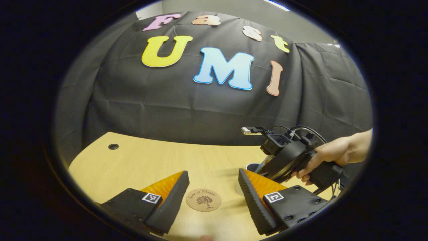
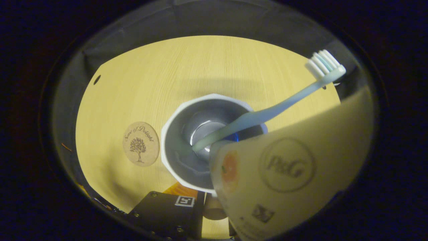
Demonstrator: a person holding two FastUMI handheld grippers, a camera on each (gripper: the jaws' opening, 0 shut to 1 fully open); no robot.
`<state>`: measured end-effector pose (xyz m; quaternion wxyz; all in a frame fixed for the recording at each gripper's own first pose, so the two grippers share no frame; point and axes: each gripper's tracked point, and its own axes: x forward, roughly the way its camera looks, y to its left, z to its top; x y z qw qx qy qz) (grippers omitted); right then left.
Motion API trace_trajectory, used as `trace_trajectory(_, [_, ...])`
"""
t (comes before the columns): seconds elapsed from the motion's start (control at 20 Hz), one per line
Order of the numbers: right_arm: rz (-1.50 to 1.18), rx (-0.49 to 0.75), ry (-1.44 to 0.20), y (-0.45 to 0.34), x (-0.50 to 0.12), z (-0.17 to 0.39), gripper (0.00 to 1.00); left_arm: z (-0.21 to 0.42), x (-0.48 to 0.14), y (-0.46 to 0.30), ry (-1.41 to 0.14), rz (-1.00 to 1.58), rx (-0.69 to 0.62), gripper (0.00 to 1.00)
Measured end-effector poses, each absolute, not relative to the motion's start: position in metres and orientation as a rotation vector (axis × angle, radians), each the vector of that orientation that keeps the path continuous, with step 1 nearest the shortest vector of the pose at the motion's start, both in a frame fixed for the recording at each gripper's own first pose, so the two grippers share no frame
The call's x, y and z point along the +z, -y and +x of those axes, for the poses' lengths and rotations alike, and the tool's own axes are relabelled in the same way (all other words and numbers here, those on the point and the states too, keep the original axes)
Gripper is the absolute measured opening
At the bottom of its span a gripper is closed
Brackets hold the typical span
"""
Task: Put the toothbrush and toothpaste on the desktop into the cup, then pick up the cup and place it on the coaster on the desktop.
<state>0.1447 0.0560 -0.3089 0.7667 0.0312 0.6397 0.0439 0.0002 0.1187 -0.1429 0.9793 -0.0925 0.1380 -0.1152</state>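
In the right gripper view I look straight down into the white cup (image 2: pixel 174 117). A pale blue toothbrush (image 2: pixel 267 112) leans in it, with its bristles up and to the right. The cream toothpaste (image 2: pixel 294 167) tube is large and close on the right, above the cup's near rim. My right gripper (image 2: pixel 214 201) seems shut on it; one finger (image 2: pixel 177 204) shows and the other is hidden by the tube. The round cork coaster (image 2: pixel 140 144) lies just left of the cup. In the left gripper view my left gripper (image 1: pixel 214 187) hovers open above the coaster (image 1: pixel 203 199). The right gripper (image 1: pixel 287 157) points down over the cup (image 1: pixel 252 165).
The light wooden desktop (image 1: pixel 140 160) has a small cable hole (image 1: pixel 113 146) near its far left corner. A hand (image 1: pixel 331 152) holds the right gripper at the right side. The black cloth wall stands close behind the desk's rear edge.
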Motion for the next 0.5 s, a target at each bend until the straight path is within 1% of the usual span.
trace_trajectory(0.2, [0.049,0.104,-1.371,-0.0558,-0.3078,0.1451,0.25,-0.0026,-0.1462,-0.1218,-0.287,-0.196,-0.219,0.96])
trace_trajectory(0.5, [0.013,0.115,-1.337,-0.0549,-0.3072,0.1480,0.24,-0.0040,-0.1462,-0.1247,-0.286,-0.196,-0.211,0.96])
